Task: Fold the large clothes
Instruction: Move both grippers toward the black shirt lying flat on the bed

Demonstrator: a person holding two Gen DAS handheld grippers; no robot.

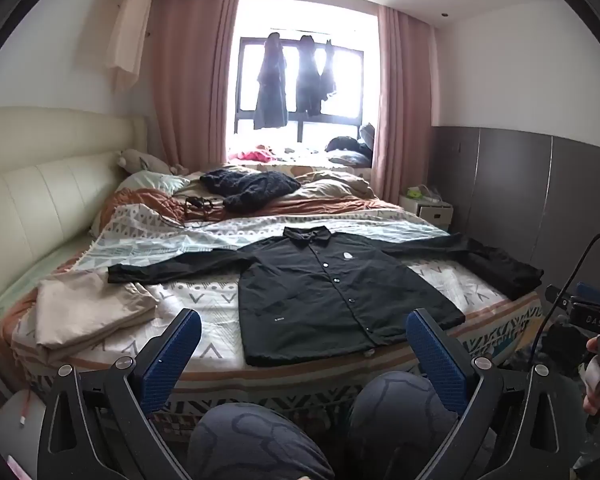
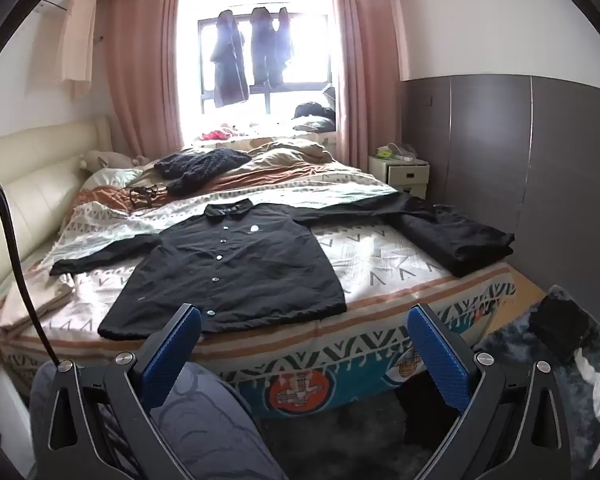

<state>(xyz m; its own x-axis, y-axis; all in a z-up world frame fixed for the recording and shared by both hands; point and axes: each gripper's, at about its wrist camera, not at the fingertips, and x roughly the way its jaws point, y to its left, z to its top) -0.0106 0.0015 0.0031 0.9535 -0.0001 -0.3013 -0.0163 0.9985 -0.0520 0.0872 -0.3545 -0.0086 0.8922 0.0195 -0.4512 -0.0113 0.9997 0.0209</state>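
Left wrist view: my left gripper (image 1: pixel 303 344) stood with its jaws spread wide and nothing between the blue pads (image 1: pixel 436 354). It hung short of the bed (image 1: pixel 204 354), above the person's knees (image 1: pixel 256 436). The black shirt (image 1: pixel 332 292) lay face up and buttoned on the patterned cover, collar toward the window (image 1: pixel 300 80), hem at the near edge of the bed, both sleeves stretched out sideways. A folded beige cloth (image 1: pixel 88 312) sat just beside the left cuff. My right gripper's handle, with a hand (image 1: pixel 596 376) on it, showed at the right margin.

Right wrist view: my right gripper (image 2: pixel 304 340) was likewise released, jaws fully apart and empty, poised before the foot of the bed. The shirt's hem lay just beyond my left pad (image 2: pixel 176 344). The right sleeve ran toward a folded dark garment (image 2: pixel 460 240); whether cuff and garment touched, I could not tell. A dark knitted item (image 2: pixel 200 168) lay well apart, near the pillows.

Assessment: the shirt appeared to be light, thin woven cloth, soft and limp, likely to sag and drag when lifted at one point. I judged the sound holds to be a shoulder seam and the hem corner on the same side, one per gripper, pinching a single edge clear of the bed cover. The buttons looked to be the only hard spots, best avoided.
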